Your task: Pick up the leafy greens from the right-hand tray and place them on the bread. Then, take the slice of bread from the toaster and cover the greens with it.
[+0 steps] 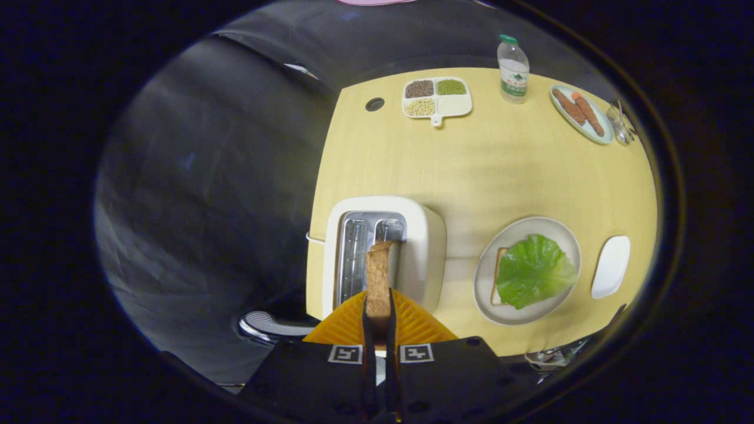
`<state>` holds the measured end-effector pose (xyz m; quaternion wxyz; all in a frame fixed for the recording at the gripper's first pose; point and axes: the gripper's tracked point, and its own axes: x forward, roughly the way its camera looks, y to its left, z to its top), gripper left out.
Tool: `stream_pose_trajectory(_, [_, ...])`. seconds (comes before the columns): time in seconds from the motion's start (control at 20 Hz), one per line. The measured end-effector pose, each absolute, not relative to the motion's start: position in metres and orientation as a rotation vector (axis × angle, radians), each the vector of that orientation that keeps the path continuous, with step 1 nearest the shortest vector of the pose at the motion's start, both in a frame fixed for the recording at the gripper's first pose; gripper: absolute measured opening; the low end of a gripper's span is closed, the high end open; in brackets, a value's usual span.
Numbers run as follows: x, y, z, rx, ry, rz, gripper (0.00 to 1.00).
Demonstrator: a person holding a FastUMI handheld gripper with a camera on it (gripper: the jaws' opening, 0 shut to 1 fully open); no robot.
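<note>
Holding the bread slice [378, 277] clamped in the hand-held gripper [378, 309] above the toaster [424, 247] — greens [533, 271] already laid on plated bread [499, 277]; covering them left.

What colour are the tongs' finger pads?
Orange, ribbed pads on the tongs, shut on the bread slice above the toaster; gripper view.

No text can be read; the water bottle [513, 69] label is too small to make out.
</note>
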<state>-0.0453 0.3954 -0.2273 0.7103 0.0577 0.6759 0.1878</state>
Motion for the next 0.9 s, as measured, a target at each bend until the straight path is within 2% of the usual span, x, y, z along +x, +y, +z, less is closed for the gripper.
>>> stream_pose_trajectory(0.3, [-0.044,0.382,-0.177,0.311,1.517,0.533,0.09])
stream_pose_trajectory(0.6, [-0.044,0.327,-0.141,0.419,1.496,0.647,0.09])
stream_pose_trajectory(0.9, [-0.024,0.250,-0.155,0.525,1.399,0.655,0.09])
